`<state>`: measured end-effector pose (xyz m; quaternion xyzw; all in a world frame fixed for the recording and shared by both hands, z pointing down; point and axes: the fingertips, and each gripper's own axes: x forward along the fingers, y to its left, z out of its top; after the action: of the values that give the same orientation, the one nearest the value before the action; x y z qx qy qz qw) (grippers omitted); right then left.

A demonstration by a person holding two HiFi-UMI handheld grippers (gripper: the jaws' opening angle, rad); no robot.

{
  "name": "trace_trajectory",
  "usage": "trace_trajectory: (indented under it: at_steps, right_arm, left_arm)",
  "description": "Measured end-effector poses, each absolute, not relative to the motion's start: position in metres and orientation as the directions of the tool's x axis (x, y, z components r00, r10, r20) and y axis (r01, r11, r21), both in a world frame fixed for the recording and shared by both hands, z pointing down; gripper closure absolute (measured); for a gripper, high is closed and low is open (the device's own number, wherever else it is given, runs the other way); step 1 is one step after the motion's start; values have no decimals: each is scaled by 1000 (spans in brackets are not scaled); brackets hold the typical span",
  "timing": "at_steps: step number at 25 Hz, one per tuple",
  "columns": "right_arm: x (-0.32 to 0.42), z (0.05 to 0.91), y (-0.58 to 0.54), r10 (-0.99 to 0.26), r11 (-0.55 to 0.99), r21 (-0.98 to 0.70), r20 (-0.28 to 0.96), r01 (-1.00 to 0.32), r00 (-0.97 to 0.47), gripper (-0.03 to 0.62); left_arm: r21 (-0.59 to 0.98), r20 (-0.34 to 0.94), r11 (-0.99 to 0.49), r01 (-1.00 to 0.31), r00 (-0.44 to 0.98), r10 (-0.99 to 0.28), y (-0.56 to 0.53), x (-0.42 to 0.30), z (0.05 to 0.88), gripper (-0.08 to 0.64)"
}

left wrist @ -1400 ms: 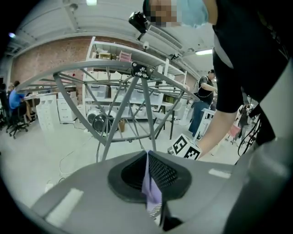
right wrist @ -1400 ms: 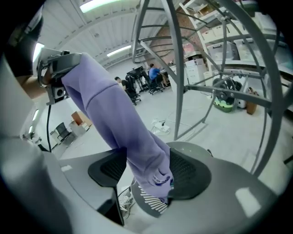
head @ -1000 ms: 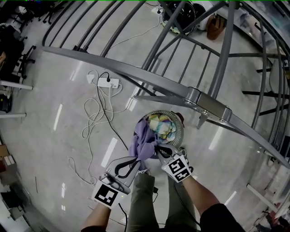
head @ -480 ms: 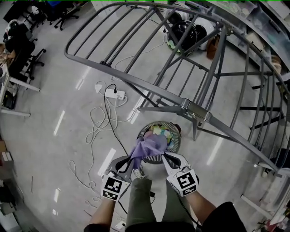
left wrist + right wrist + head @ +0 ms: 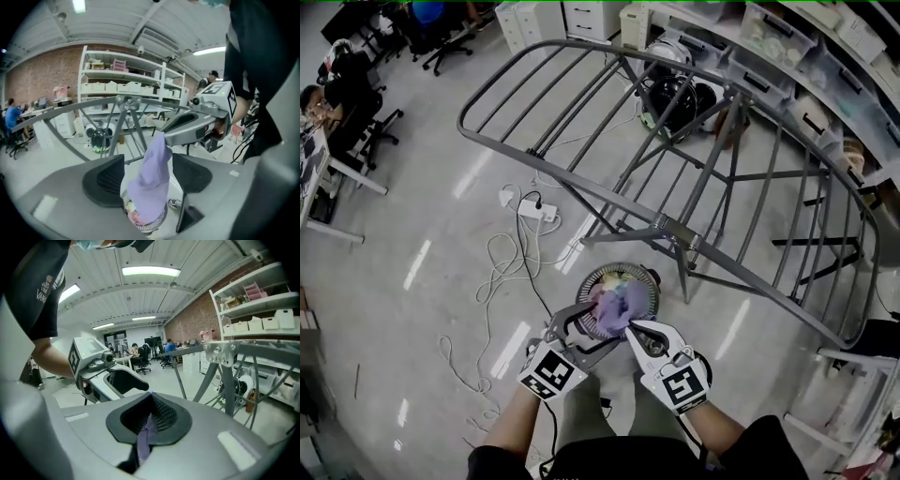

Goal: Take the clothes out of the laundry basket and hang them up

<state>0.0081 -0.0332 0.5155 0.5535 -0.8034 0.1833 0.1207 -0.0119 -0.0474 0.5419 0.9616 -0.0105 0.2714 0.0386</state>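
Lilac fabric garment (image 5: 621,305) is pinched only by the closed right hand-held gripper (image 5: 150,414). The left hand-held gripper (image 5: 146,172), jaws just opened wide, holds nothing. Slippage from that thin pinch is risked.

Person: black short sleeves (image 5: 748,448), forearms bare below them; grey-green trousers (image 5: 577,422). White print on the sleeve in the right gripper view.

Tools: left gripper (image 5: 600,328) and right gripper (image 5: 629,326) have grey shells and black ribbed pads (image 5: 161,416). Each carries a white cube (image 5: 551,371) with black square markers.

Left jaws have just opened; purple garment (image 5: 152,183) hangs between them.
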Motion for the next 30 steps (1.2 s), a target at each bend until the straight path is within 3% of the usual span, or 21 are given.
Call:
trace_trajectory:
  at_steps: [6,8,10,13,16,20,23,30]
  right_arm:
    - [3,465,-28,-855,351,-125,361,-928,-372,588]
    - [5,453,-25,-860,352,-133,343,-926,-377,586]
    - [7,442,-22,-861,355,-175,323,-919,-394,586]
    - [8,428,-18,-858,363,-234,295,-902,-422,584]
    - [20,408,-17,-892,331,-264,226,-906,-391,565]
    - [40,412,-13,-897,309,-285,230,-907,-378,420]
    - [42,428,-17,-874,329,-271,275,-904,-401,359]
    - [16,430,-45,-828,438,-194,292,-878,-478,337]
  left_arm:
    - [32,503,-997,76,860,82,-25,15,500,285]
    - [10,507,-995,103,857,94,-23,16,487,478]
    - [-10,521,-992,124,848,100,-22,16,475,518]
    - [-58,547,-991,121,834,70,-25,14,459,529]
    - [-117,537,-992,39,843,-30,-47,8,433,532]
    - [-163,459,-986,-28,883,-101,-73,-6,377,532]
    - [-218,391,-975,-48,911,-132,-81,-14,331,532]
    - [-229,282,-961,-155,934,-218,-87,-31,243,532]
